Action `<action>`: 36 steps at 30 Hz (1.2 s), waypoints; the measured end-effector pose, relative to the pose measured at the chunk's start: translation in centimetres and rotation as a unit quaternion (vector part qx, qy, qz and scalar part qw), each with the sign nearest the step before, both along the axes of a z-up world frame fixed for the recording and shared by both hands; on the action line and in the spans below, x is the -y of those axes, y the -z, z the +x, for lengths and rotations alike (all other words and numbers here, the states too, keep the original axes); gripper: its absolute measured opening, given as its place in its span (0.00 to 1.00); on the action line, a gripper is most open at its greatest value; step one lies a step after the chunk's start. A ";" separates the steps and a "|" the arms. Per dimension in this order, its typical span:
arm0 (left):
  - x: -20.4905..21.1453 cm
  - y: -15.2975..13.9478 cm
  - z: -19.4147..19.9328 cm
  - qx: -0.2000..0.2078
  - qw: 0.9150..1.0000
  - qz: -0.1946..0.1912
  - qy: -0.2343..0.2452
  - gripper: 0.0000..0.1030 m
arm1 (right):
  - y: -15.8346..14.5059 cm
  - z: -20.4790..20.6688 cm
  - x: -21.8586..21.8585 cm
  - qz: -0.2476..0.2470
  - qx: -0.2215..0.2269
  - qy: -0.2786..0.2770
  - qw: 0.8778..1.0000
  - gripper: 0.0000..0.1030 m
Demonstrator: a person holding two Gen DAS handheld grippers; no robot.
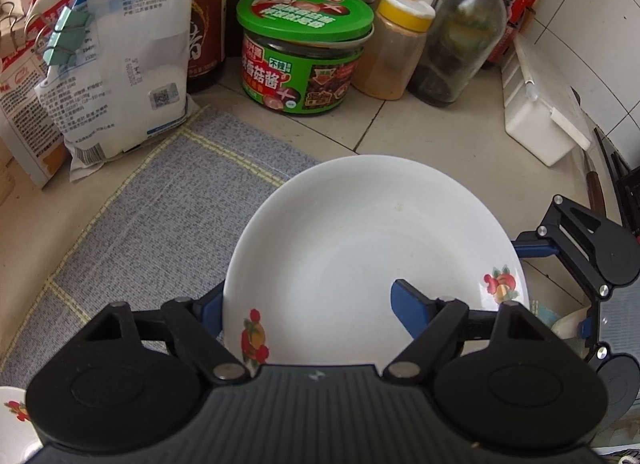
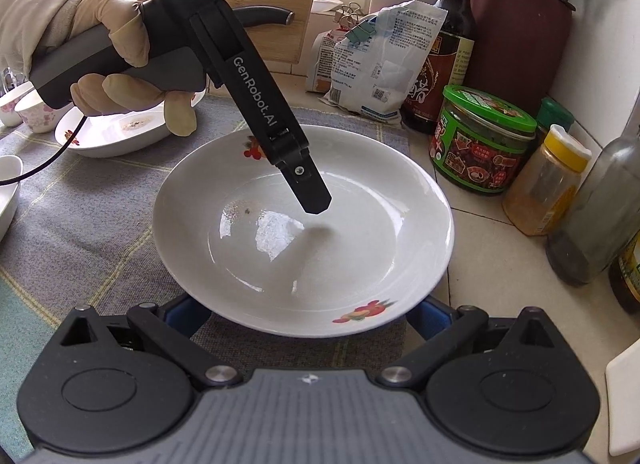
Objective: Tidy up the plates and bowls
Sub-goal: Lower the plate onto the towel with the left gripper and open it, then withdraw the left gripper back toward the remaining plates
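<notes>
- One round, glossy white plate with fruit decals lies face-up on woven grey cloth.
- Left gripper straddles its rim, one finger inside, jaws apart.
- Right gripper reaches beneath the near rim; whether it grips is unclear.

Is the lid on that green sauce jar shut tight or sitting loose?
Loose. In the left wrist view the green lid sits tilted on the sauce jar, with a gap showing under its right edge.
</notes>
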State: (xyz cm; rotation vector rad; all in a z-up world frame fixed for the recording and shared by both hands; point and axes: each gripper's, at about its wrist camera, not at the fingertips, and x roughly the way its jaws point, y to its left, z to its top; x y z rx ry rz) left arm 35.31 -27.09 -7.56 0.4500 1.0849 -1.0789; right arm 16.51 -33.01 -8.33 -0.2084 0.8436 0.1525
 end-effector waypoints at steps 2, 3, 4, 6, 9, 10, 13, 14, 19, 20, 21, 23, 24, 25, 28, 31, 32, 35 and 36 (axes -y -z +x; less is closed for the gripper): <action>0.0 0.0 0.0 0.001 1.000 0.000 0.000 0.79 | 0.0 0.0 0.0 0.000 0.000 0.001 1.000 1.00; 0.0 0.0 0.0 0.001 1.000 0.000 0.000 0.79 | 0.0 0.0 0.0 0.001 0.000 0.002 1.000 1.00; 0.0 0.0 0.0 0.001 1.000 0.000 0.000 0.79 | 0.0 0.0 -0.1 0.001 0.000 0.003 1.000 1.00; -0.1 0.0 -0.1 0.004 1.000 0.000 0.000 0.79 | 0.1 0.0 -0.1 -0.001 0.000 0.003 1.000 1.00; 0.1 0.0 -0.3 0.011 1.000 0.003 0.004 0.79 | 0.1 0.1 -0.2 -0.001 -0.003 0.004 1.000 1.00; 0.1 0.0 -0.4 0.012 1.000 0.004 0.005 0.79 | 0.1 0.1 -0.2 -0.001 -0.004 0.005 1.000 1.00; 0.1 -0.1 -0.5 0.014 1.000 0.004 0.006 0.79 | 0.1 0.2 -0.2 -0.002 -0.009 0.006 1.000 1.00; 0.1 -0.1 -0.6 0.015 1.000 0.004 0.007 0.79 | 0.1 0.2 -0.1 -0.002 -0.009 0.006 1.000 1.00; 0.1 -0.3 -0.9 0.033 0.999 0.003 0.015 0.86 | 0.0 0.1 -0.3 -0.004 -0.008 0.009 1.000 1.00; 0.1 -0.5 -1.1 0.042 0.999 0.002 0.016 0.90 | 0.0 0.1 -0.3 -0.004 -0.011 0.011 1.000 1.00; 0.1 -0.8 -1.4 0.055 0.998 0.000 0.018 0.90 | 0.0 0.1 -0.3 -0.003 -0.011 0.012 1.000 1.00; -0.1 -1.3 -1.8 0.076 0.997 -0.001 0.018 0.90 | -0.1 -0.1 -0.3 0.002 -0.010 0.014 1.000 1.00; -0.3 -1.7 -2.1 0.089 0.996 -0.001 0.017 0.90 | -0.2 -0.3 -0.3 0.004 -0.010 0.017 1.000 1.00; -0.6 -2.1 -2.3 0.097 0.995 -0.003 0.016 0.90 | -0.3 -0.5 -0.3 0.005 -0.010 0.021 1.000 1.00; -1.5 -3.4 -3.1 0.117 0.993 -0.013 0.008 0.90 | -0.7 -1.3 -0.3 0.007 -0.011 0.038 0.999 1.00; -2.8 -5.1 -4.1 0.139 0.990 -0.027 -0.007 0.90 | -1.2 -2.3 -0.4 0.012 -0.016 0.057 0.998 1.00; -3.2 -5.7 -4.5 0.146 0.989 -0.031 -0.011 0.90 | -1.3 -2.6 -0.6 0.012 -0.018 0.063 0.998 1.00; -4.8 -7.5 -6.0 0.162 0.985 -0.049 -0.029 0.91 | -1.7 -3.6 -1.0 0.007 -0.020 0.083 0.996 1.00; -5.5 -8.1 -6.6 0.168 0.984 -0.056 -0.034 0.91 | -1.9 -4.0 -1.3 0.003 -0.020 0.086 0.996 1.00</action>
